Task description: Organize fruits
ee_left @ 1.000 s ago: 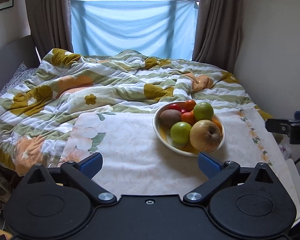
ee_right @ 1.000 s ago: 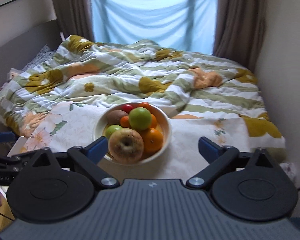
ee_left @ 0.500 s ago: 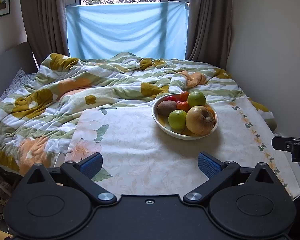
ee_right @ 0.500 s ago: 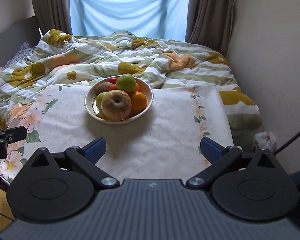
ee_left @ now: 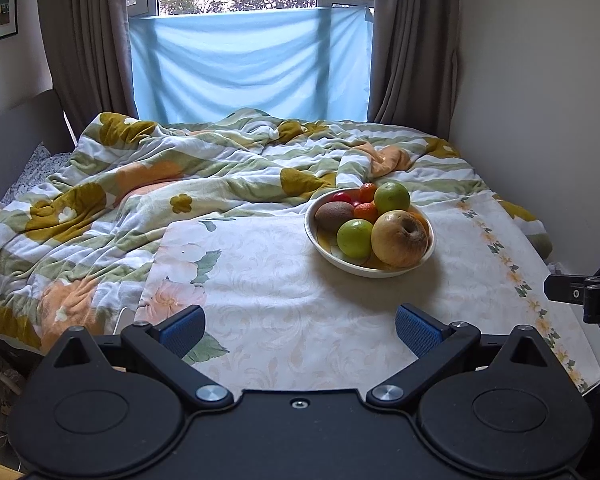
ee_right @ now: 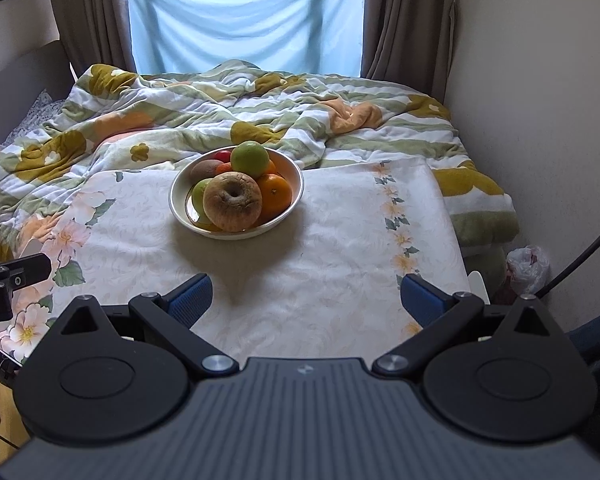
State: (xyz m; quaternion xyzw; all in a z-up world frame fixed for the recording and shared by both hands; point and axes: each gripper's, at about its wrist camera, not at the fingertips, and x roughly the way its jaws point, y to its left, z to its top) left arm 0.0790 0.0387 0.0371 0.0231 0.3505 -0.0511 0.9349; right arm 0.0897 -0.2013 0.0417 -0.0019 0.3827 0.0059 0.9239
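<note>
A white bowl (ee_left: 380, 270) (ee_right: 180, 208) of fruit stands on a floral cloth on the bed. It holds a big yellow-brown apple (ee_left: 399, 238) (ee_right: 233, 201), green apples (ee_left: 355, 238) (ee_right: 250, 159), a kiwi (ee_left: 334, 215), oranges (ee_right: 275, 195) and red fruit (ee_left: 342, 197). My left gripper (ee_left: 300, 328) is open and empty, well in front of the bowl. My right gripper (ee_right: 305, 300) is open and empty, in front of the bowl and a little to its right.
The floral cloth (ee_left: 284, 292) covers the near part of the bed. A rumpled green and yellow quilt (ee_left: 160, 184) lies behind and to the left. A wall (ee_right: 540, 120) runs along the right; a plastic bag (ee_right: 528, 266) sits beside the bed.
Both grippers have drawn back and risen from the bowl, so it looks smaller and farther. Both stay open and empty. The fruit has not moved.
</note>
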